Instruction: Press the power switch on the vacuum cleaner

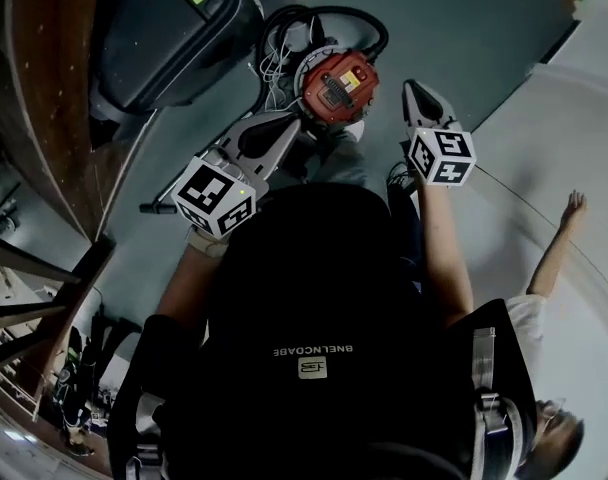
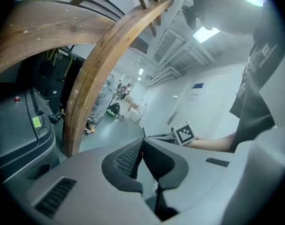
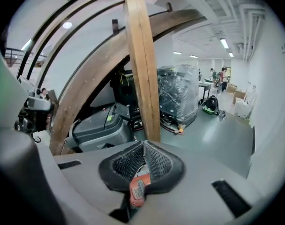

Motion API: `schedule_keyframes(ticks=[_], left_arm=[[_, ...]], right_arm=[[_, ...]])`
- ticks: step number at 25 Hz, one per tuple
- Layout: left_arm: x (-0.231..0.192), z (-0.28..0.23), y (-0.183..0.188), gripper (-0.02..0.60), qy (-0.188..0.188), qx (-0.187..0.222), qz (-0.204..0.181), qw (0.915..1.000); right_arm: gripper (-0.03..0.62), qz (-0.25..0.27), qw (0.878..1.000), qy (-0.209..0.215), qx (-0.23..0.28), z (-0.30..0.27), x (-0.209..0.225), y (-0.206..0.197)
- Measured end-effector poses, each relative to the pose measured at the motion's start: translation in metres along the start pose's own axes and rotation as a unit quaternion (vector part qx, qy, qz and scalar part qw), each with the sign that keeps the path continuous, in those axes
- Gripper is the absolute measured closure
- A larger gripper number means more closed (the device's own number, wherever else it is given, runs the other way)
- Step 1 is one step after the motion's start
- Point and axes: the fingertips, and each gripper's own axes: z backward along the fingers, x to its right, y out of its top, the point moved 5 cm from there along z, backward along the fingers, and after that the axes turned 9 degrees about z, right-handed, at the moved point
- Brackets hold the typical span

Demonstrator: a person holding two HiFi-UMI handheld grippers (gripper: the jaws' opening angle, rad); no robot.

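The vacuum cleaner (image 1: 336, 86) stands on the grey-green floor ahead of me, with a round red top and a black hose looped behind it. A sliver of its red top (image 3: 138, 193) shows below the jaws in the right gripper view. My left gripper (image 1: 292, 120) points at the vacuum's left side with its tip close to the red top; I cannot tell if it touches. Its jaws meet at the tip, shut on nothing (image 2: 141, 142). My right gripper (image 1: 411, 88) hovers just right of the vacuum, apart from it, also shut and empty (image 3: 144, 145).
A large grey and black floor machine (image 1: 164, 28) stands at the back left, beside curved wooden beams (image 1: 44, 118). A wooden post (image 3: 141, 64) and a wrapped pallet (image 3: 180, 97) lie ahead. Another person's arm (image 1: 554, 248) reaches in at the right.
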Motion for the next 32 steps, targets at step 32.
schedule_keyframes(ticks=[32], left_arm=[[0.123, -0.029, 0.017, 0.566, -0.173, -0.039, -0.138, 0.9744]], right_arm=[[0.565, -0.048, 0.962, -0.143, 0.226, 0.230, -0.068, 0.001]])
